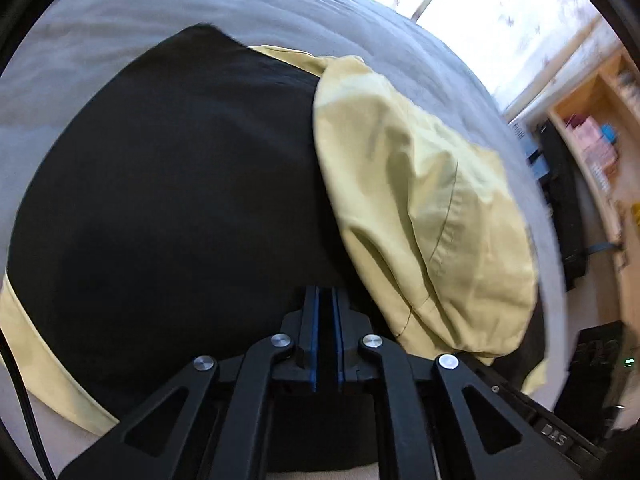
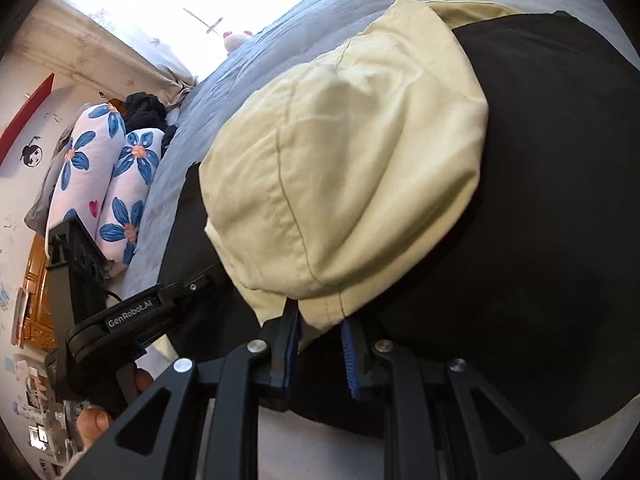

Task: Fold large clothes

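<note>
Grey bed [image 1: 120, 20] carries a black-and-yellow jacket [image 1: 180, 180]. Left tool [image 1: 328, 300] pinches its black hem; right tool [image 2: 320, 320], spread, straddles the yellow sleeve [image 2: 352, 160]. Mid-fold; next, probably close right.

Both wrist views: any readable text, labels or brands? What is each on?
"GenRobot.AI": white lettering on the black body of the left claw, seen in the right wrist view.
"DAS", roughly, upside down: on the black bar in the left wrist view; uncertain.
Shelf items: too blurred to read.
Papers at lower left: too small.
</note>
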The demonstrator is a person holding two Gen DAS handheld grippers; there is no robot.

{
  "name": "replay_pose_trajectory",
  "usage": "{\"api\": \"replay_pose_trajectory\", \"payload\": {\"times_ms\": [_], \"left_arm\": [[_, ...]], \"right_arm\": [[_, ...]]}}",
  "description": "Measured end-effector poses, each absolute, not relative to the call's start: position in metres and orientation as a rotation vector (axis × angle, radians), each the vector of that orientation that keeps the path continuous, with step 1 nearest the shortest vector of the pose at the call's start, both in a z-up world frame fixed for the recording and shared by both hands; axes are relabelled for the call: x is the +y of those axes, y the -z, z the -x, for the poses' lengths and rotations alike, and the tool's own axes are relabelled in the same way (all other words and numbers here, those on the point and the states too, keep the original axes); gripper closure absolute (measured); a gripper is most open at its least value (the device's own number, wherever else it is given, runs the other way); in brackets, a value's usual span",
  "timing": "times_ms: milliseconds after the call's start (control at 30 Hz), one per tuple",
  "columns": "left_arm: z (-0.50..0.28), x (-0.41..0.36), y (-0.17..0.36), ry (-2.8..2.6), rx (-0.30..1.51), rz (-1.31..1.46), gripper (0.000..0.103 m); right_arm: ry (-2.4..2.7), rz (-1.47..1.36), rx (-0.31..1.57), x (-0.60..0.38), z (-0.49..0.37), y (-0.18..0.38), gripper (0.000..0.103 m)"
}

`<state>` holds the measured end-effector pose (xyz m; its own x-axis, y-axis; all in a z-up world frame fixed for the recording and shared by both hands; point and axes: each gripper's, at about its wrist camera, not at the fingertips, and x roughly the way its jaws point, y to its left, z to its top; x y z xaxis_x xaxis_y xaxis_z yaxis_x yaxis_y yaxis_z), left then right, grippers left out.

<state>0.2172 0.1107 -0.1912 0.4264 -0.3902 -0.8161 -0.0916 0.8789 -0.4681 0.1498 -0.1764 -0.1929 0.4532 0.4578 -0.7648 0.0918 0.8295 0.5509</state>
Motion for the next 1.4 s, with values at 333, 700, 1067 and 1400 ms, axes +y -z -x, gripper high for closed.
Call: {"api": "replay_pose_trajectory", "payload": {"times_ms": [333, 700, 1067, 1400], "left_arm": [[-0.209, 0.107, 0.135, 0.237, 1.036, 0.385, 0.088], [-0.272, 0.031, 0.106, 0.368, 0.969, 0.285, 0.088], [-0.271, 0.034, 0.18, 0.348, 1.117, 0.231, 0.088], [-0.267, 0.036, 0.175, 0.319, 1.089, 0.234, 0.08]], "right_arm": [[-0.166, -0.26, 1.025, -0.178, -0.118, 0.126, 0.071], [-0.124, -0.165, 0.903, -0.167, -0.197, 0.128, 0.071], [-0.091, -0.167, 0.997, -0.182, -0.191, 0.186, 0.073], [-0.065, -0.131, 1.007, -0.177, -0.189, 0.185, 0.071]]}}
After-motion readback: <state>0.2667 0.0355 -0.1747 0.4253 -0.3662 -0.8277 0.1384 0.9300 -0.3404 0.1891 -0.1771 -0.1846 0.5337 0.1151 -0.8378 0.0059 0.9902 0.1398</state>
